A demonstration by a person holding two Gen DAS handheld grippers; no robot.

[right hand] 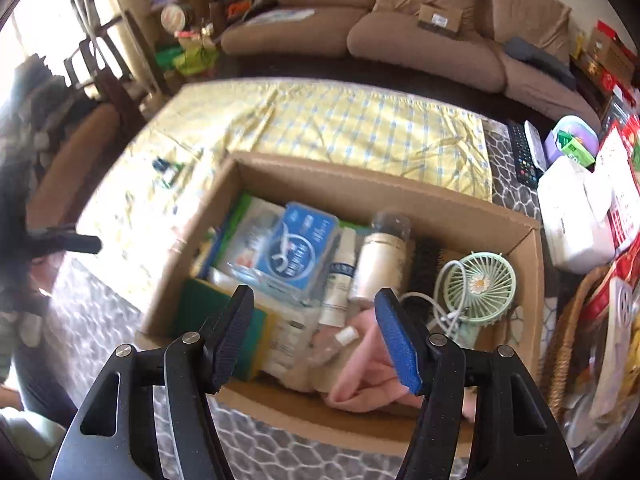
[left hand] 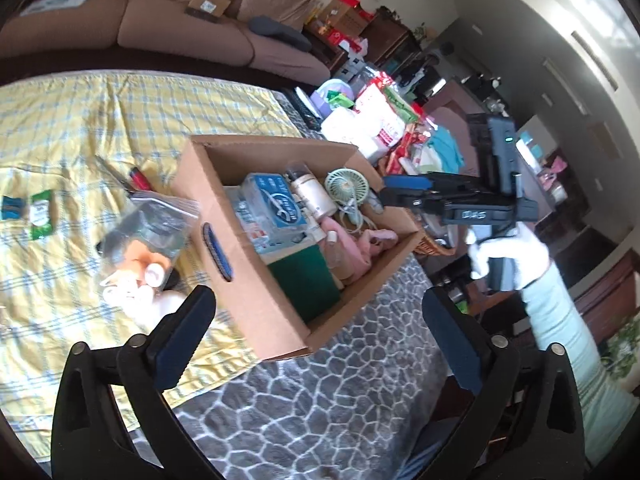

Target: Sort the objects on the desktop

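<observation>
Brown cardboard box point(right hand: 400, 192) already crowded; clear zip bag point(left hand: 148, 232) remains outside on yellow checked cloth point(left hand: 120, 112). We see left gripper point(left hand: 316, 340) wide, right gripper point(right hand: 316, 340) half-wide, both empty.

A: Daylight floods in from a window point(right hand: 36, 36) beyond and left of the right gripper point(right hand: 316, 336), washing that corner white.

B: That view smears with motion blur; the other stays sharper. Both bend hard toward dark, vignetted edges.
</observation>
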